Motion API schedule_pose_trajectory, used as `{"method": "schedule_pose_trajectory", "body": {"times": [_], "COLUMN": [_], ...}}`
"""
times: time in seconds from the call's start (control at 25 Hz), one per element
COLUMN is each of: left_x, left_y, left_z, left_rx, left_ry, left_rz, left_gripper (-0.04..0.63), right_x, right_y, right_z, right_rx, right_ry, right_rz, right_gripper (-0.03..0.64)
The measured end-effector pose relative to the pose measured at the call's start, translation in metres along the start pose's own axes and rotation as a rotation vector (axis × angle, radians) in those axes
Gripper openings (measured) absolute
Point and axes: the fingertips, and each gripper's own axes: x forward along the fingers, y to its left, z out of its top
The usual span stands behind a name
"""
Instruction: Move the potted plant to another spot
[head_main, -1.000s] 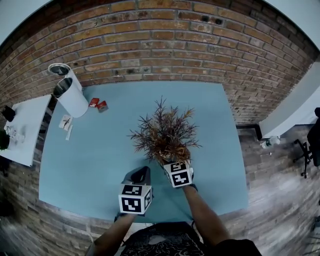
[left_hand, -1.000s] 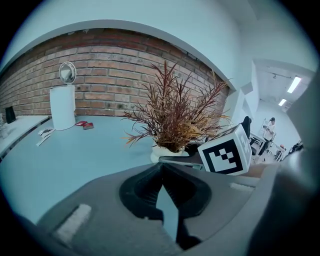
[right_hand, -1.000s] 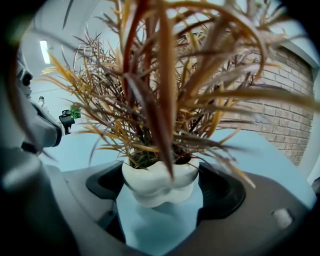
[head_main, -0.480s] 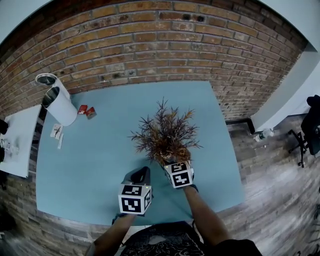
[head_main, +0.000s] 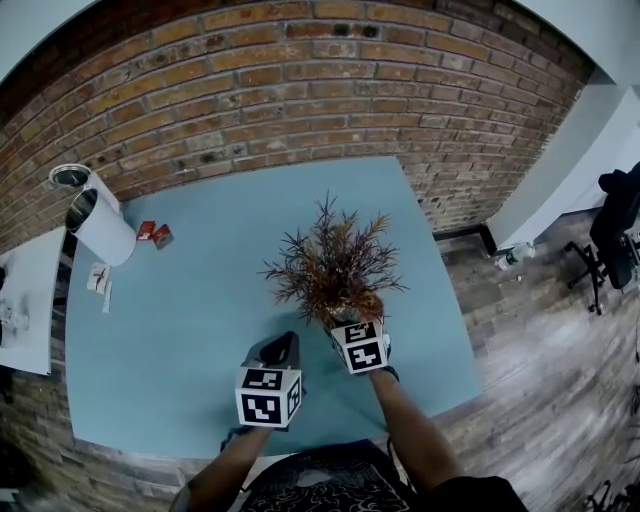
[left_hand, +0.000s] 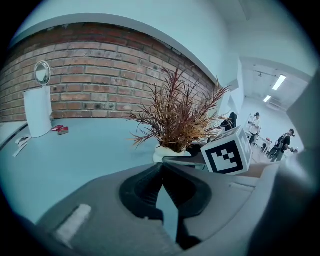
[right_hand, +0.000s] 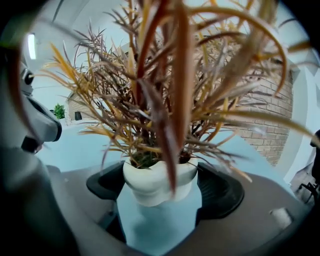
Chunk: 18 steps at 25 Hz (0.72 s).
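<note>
The potted plant (head_main: 330, 268), dry reddish-brown leaves in a small white pot (right_hand: 159, 182), stands out over the middle of the blue table (head_main: 180, 330). My right gripper (head_main: 345, 320) reaches in under the leaves from the near side. Its jaws sit against both sides of the pot, shut on it. In the right gripper view (right_hand: 161, 186) the leaves fill most of the picture. My left gripper (head_main: 284, 342) hovers just left of the plant, shut with nothing in it (left_hand: 162, 169). The left gripper view shows the plant (left_hand: 175, 125) and the right gripper's marker cube (left_hand: 227, 152).
A white paper roll on a holder (head_main: 100, 228) stands at the table's far left corner, with small red items (head_main: 153, 233) and paper scraps (head_main: 98, 280) beside it. A brick wall (head_main: 300, 90) runs behind the table. A white side table (head_main: 25, 300) is left; wooden floor and a chair (head_main: 615, 225) are right.
The table and the roll have slid left in the head view while the plant and both grippers keep their place, so the plant has shifted right over the table.
</note>
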Motion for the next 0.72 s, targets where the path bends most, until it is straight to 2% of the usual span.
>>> {"method": "schedule_pose_trajectory", "body": {"times": [0.44,0.72], "left_x": [0.006,0.002], "left_y": [-0.003,-0.005], "left_z": [-0.002,-0.002], "left_rx": [0.022,0.028], "left_ry": [0.009,0.002], "left_rz": [-0.042,-0.042], "left_gripper": [0.0,0.0], "right_x": [-0.006,-0.007], "right_y": [-0.018,-0.012], "right_z": [-0.006,-0.011], "right_rx": [0.019,0.027], "right_ry": [0.0,0.015], "right_rz": [-0.061,-0.04], "right_gripper": [0.441,0.431]}}
